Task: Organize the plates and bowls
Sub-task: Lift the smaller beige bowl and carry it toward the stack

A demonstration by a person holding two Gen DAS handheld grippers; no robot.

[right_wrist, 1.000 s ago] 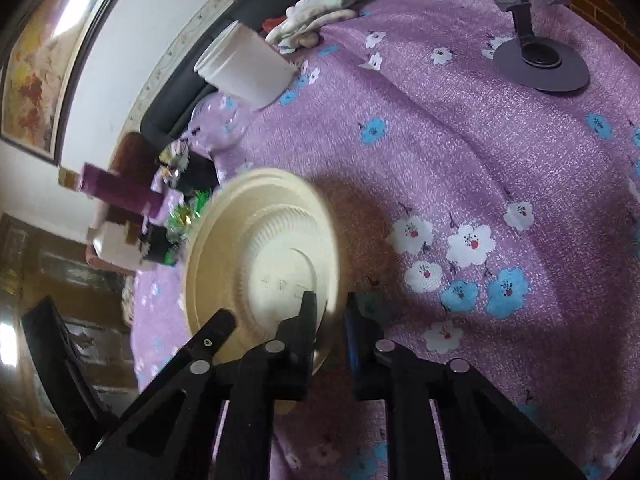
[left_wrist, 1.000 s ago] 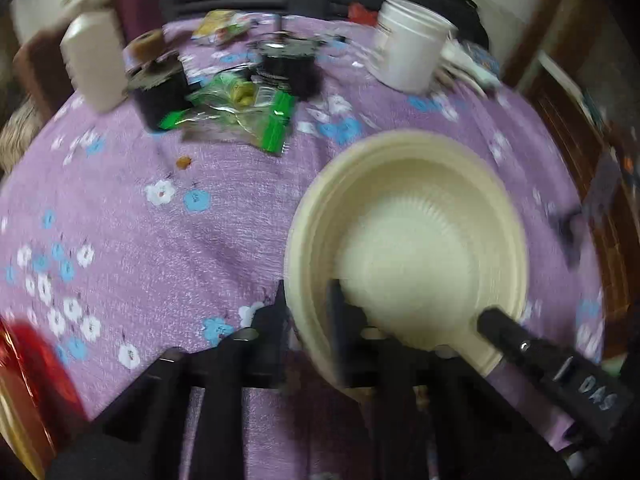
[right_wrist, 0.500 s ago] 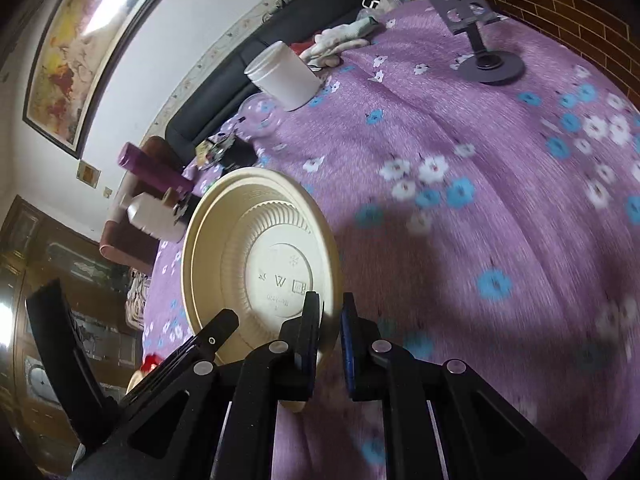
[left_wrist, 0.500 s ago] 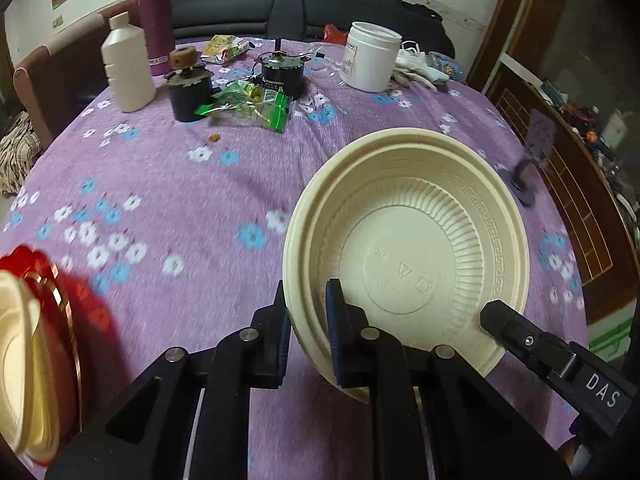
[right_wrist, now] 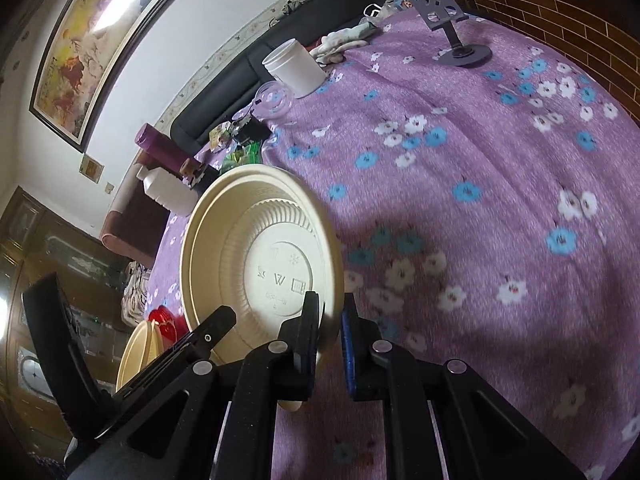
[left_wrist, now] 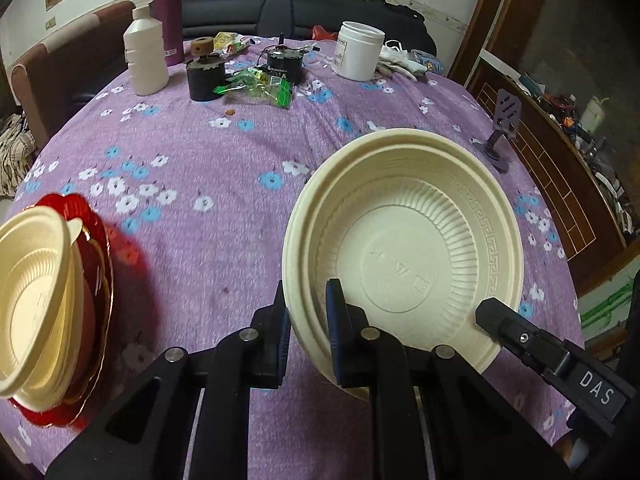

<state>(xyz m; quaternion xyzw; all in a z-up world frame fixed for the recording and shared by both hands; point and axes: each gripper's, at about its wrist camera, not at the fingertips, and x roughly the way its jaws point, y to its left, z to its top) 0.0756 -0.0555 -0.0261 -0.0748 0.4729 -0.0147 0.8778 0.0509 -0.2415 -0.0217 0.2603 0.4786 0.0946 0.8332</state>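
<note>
1. While both tongs pinched opposite edges of the cream bowl (left_wrist: 404, 248), it hung tilted above the purple flowered cloth (left_wrist: 192, 152); the left gripper (left_wrist: 306, 316) clamped its left rim and the right gripper (right_wrist: 330, 320) its right rim.
2. Beside it to the left, cream bowls (left_wrist: 36, 308) sat stacked on a red plate (left_wrist: 102, 264).
3. Farther back stood a white bottle (left_wrist: 145, 60), a purple flask (left_wrist: 168, 16) and a white tub (left_wrist: 359, 56).

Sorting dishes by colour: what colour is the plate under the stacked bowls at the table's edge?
Red plate with a thin gold rim, clearest in the left wrist view.
</note>
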